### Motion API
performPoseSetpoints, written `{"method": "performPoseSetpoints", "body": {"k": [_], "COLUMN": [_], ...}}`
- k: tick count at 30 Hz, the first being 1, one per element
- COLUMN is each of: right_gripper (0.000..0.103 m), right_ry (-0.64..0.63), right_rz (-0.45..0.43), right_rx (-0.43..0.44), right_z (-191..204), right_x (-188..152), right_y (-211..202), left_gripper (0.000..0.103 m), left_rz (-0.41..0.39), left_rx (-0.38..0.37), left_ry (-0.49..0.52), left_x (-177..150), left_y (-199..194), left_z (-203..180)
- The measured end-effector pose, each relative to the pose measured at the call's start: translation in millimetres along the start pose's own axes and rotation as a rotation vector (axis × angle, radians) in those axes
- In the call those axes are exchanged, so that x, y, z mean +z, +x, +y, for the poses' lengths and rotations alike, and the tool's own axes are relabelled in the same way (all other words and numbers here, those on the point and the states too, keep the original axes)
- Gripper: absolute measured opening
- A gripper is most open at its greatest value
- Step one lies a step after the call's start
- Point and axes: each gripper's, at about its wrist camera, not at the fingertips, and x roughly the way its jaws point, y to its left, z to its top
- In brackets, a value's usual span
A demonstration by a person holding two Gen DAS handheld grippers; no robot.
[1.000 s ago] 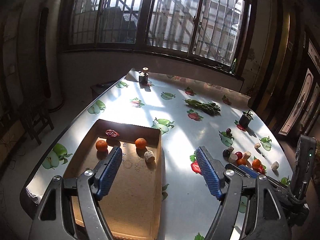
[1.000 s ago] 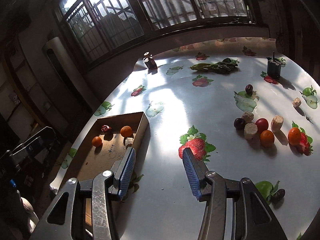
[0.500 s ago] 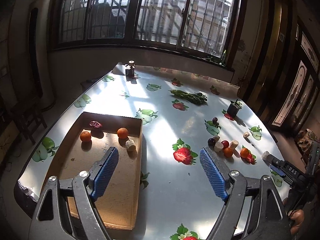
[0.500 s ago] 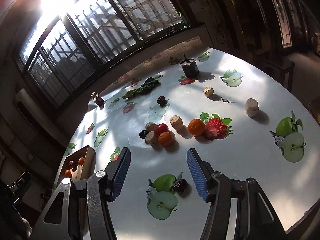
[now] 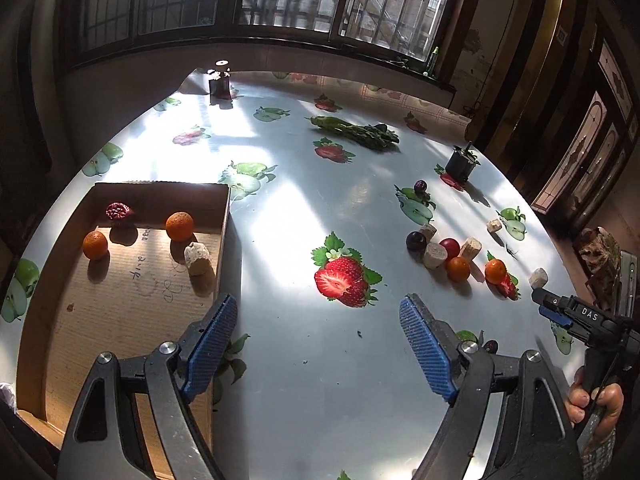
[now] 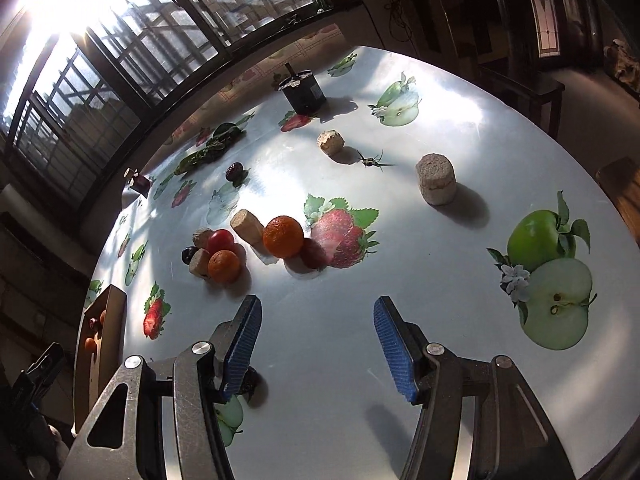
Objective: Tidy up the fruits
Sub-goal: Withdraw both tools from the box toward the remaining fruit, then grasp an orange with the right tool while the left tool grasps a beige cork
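A cardboard tray point(image 5: 120, 312) at the table's left holds two oranges point(image 5: 179, 225), a dark red fruit point(image 5: 118, 212) and a cork-like piece point(image 5: 197, 258). My left gripper point(image 5: 320, 344) is open and empty above the table, just right of the tray. On the right lies a loose cluster: two oranges point(image 6: 283, 236), a red fruit point(image 6: 220, 240), dark plums point(image 6: 187, 255) and cork pieces point(image 6: 246, 225). My right gripper point(image 6: 318, 344) is open and empty, in front of that cluster. A small dark fruit point(image 6: 250, 382) lies under its left finger.
A dark cup point(image 6: 304, 92) and a bunch of greens point(image 5: 356, 130) lie further back. Two more cork pieces point(image 6: 435, 179) stand to the right. A small jar point(image 5: 219, 80) stands at the far edge. The table edge curves close on the right.
My right gripper has swung right and closer to the loose fruit cluster. My left gripper has drifted right, away from above the tray.
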Motion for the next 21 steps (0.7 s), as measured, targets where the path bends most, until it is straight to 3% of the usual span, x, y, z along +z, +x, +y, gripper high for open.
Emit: {"method": "performPoseSetpoints", "body": {"k": [4,6,7,13,21], "right_gripper": [0.059,0.044,0.043,0.043,0.043], "right_ry": [-0.134,-0.171,-0.178,-0.194,-0.203], "right_rz": [0.016,0.014,0.012,0.039,0.014], "right_rx": [-0.069,-0.104,-0.100,-0.091,-0.104], "right_z": [27.6,35.0,36.1,39.3,39.3], "right_x": [26.2,34.3,37.1,35.7,30.0], "right_y": [33.9,50.1,56.9,82.6,86.6], "left_gripper": [0.083,0.083,0.083,0.083,0.083], "left_rz": [0.039,0.045,0.045,0.082,0.141], "left_rx": [-0.001,0.000,0.005,-0.058,-0.160], "left_ry": [-0.006,-0.005,0.000,0.013,0.051], "left_x": [-1.2,-0.4,0.8,18.6,45.8], "left_y": [11.2,11.8,11.8,32.1,102.9], "left_z": [-3.4,-5.7,-7.4,-29.9,-93.8]}}
